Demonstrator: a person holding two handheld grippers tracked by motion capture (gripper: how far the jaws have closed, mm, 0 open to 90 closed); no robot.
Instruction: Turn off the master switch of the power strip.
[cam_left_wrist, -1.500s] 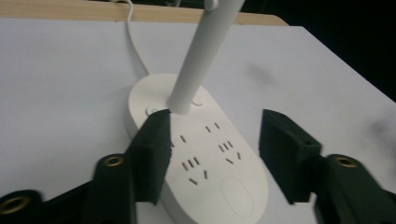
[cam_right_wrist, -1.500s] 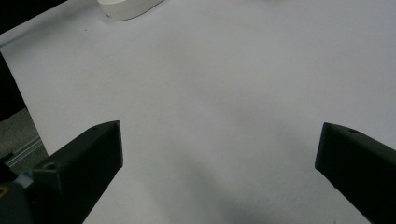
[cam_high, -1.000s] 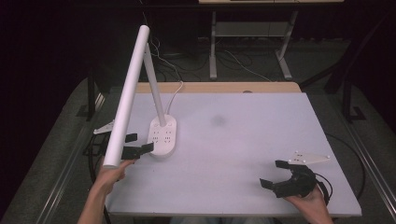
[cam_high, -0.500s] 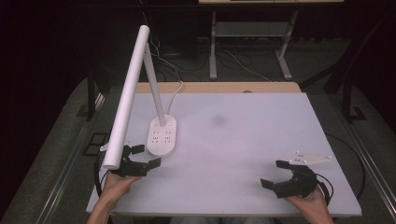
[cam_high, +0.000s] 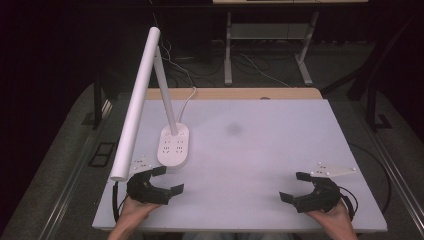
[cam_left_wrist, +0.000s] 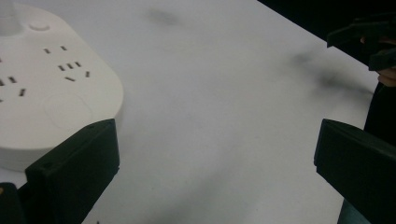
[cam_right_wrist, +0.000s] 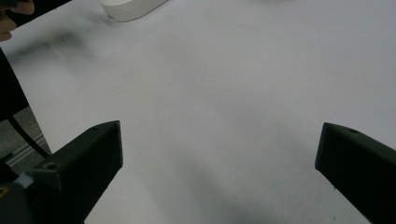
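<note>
Down at the near left corner of the white surface (cam_high: 260, 145), the left gripper (cam_high: 166, 180) rests with its jaws spread wide and empty, just short of the lamp (cam_high: 174, 145). That lamp stands at the left, its oval socketed base flat on the surface, the stem leaning back, the long white tube slanting toward the near edge. Well apart at the near right, the right gripper (cam_high: 295, 186) also sits wide open, holding nothing.

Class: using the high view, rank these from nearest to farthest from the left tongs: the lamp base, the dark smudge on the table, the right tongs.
1. Lamp base, just beyond the left tongs.
2. Dark smudge, mid-table.
3. Right tongs, near right corner.
</note>
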